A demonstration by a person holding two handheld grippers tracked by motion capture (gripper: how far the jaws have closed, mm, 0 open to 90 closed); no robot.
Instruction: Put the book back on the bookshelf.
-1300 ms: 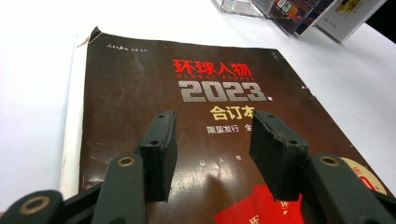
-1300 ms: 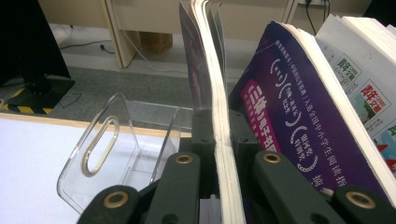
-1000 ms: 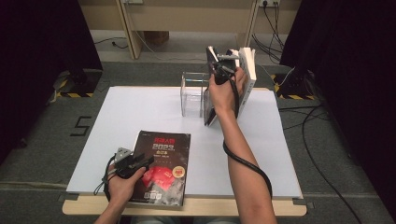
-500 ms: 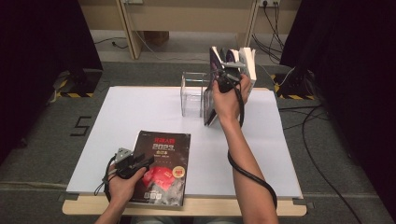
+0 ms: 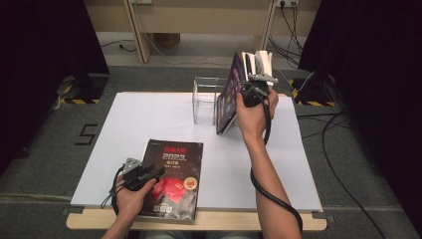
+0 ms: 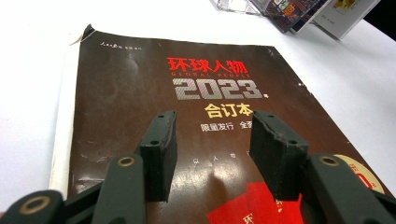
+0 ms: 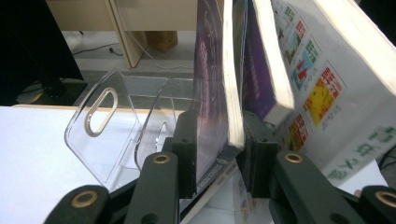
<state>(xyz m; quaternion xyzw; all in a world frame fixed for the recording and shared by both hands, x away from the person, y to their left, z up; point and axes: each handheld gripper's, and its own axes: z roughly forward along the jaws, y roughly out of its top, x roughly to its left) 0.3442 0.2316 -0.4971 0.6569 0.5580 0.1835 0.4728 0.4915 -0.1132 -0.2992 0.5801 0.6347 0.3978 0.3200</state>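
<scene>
white table (image 5: 149, 119), right gripper (image 7: 217, 154) view: purple book (image 7: 212, 93) between both pads

I see the dark-covered magazine (image 5: 171, 179) lying near me on the white table (image 5: 149, 119); the clear acrylic rack (image 5: 205, 99) stands behind it, upright leaning books (image 5: 239, 84) at its right.

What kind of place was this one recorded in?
Probably a lab or studio set up for recording, not a home. A white table stands on grey carpet between black curtains, with hazard-striped tape and loose cables on the floor and wall sockets behind.
</scene>
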